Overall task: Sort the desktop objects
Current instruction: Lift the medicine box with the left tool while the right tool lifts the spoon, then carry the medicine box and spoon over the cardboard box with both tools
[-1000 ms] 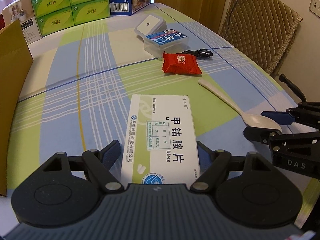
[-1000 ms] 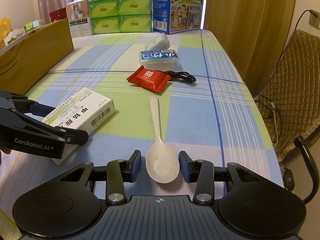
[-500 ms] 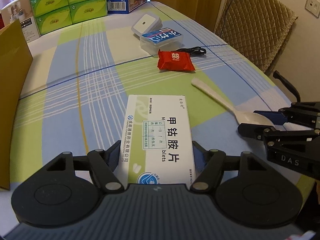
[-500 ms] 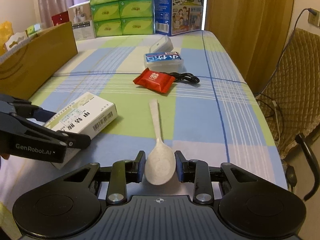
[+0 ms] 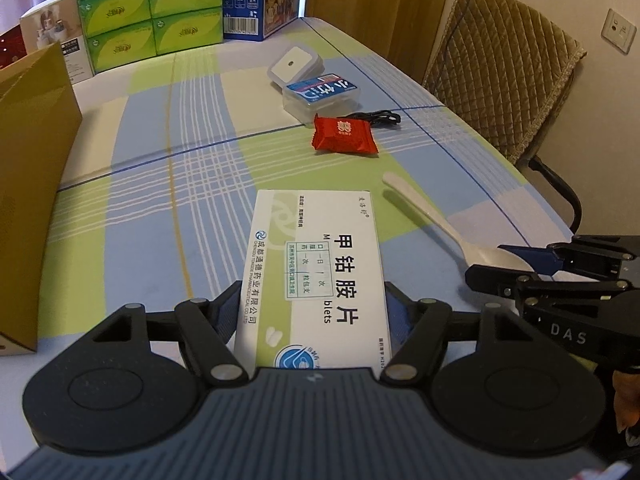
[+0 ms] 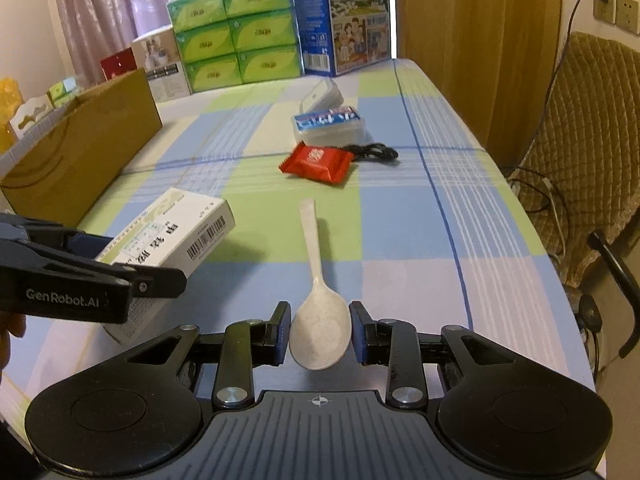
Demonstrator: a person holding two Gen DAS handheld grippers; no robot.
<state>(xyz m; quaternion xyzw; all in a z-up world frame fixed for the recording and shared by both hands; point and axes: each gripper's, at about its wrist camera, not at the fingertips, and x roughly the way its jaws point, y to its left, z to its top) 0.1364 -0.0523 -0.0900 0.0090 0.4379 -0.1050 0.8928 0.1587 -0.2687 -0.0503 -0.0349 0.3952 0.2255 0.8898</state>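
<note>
Looking first along the left gripper (image 5: 314,300): pressed together on a white and green cardboard medicine box (image 5: 320,248), one blue pad against each long side, near the box's close end. Sits at the near edge of the table with the checked cloth (image 5: 160,200), the far end pointing to the middle. Probably light and stiff, but hollow, so likely to dent under a hard squeeze. Smooth printed card, so perhaps slippery. Better held across the narrow width, as here, and a little further toward the middle, to stop the free end from dipping. Beside it, toward the right edge, a pale speckled plastic spoon (image 5: 424,216), its bowl between the fingers of the right gripper (image 5: 494,260).

Turning to the right wrist view: right gripper (image 6: 320,332) closed on the spoon's bowl, pads at the two rims, as far as can be judged. Handle pointing away to the table's middle, with a small shadow beside its tip, so seems slightly raised. Light, rigid, with rounded smooth edges; apt to twist or slip out between flat pads. Safer to take at the neck, maybe. Medicine box (image 6: 172,232) seen at the left, tilted in the left gripper (image 6: 140,260).
</note>
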